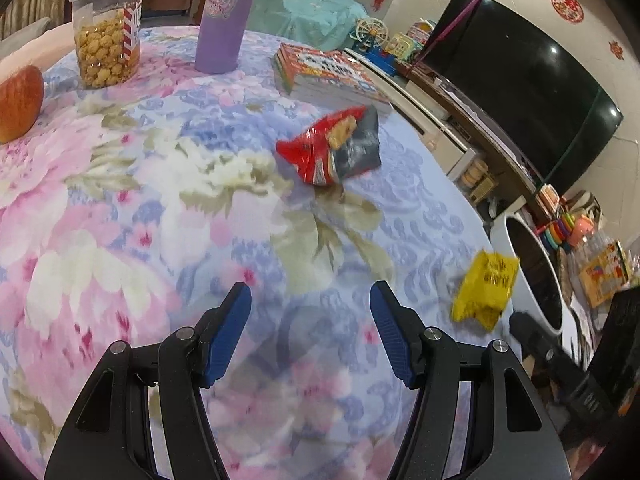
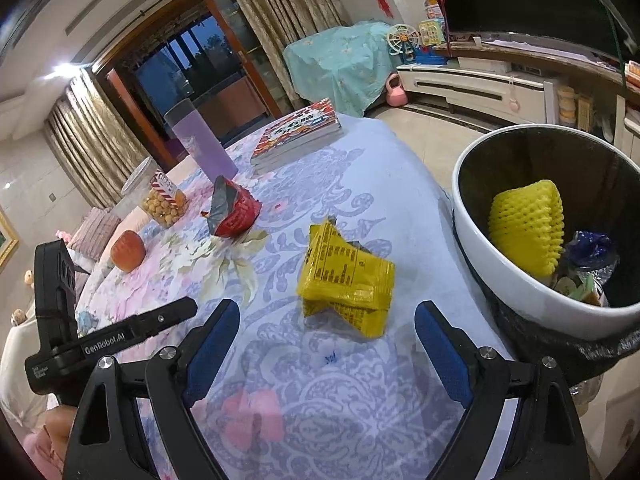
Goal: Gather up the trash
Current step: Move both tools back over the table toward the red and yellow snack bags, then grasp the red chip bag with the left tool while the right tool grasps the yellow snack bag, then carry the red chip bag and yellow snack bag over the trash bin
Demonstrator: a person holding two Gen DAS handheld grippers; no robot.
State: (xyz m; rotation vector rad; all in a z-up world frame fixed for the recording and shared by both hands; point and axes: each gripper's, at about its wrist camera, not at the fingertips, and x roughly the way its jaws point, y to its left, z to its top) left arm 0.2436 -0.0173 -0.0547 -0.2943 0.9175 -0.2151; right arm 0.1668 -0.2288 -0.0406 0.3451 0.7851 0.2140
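A crumpled yellow wrapper (image 2: 346, 282) lies on the floral tablecloth near the table's right edge; it also shows in the left wrist view (image 1: 484, 290). A red and grey snack bag (image 1: 334, 146) lies mid-table, also in the right wrist view (image 2: 232, 212). A white trash bin (image 2: 500, 264) with a black liner stands beside the table and holds a yellow foam net (image 2: 526, 228) and other scraps. My right gripper (image 2: 326, 318) is open, just short of the yellow wrapper. My left gripper (image 1: 311, 298) is open and empty above the cloth, short of the red bag.
At the table's far side stand a popcorn jar (image 1: 106, 36), a purple tumbler (image 1: 224, 16), a stack of books (image 1: 328, 76) and an apple (image 1: 18, 102). The bin (image 1: 532, 280) sits at the table's right edge. A TV (image 1: 520, 80) and a toy-cluttered shelf lie beyond.
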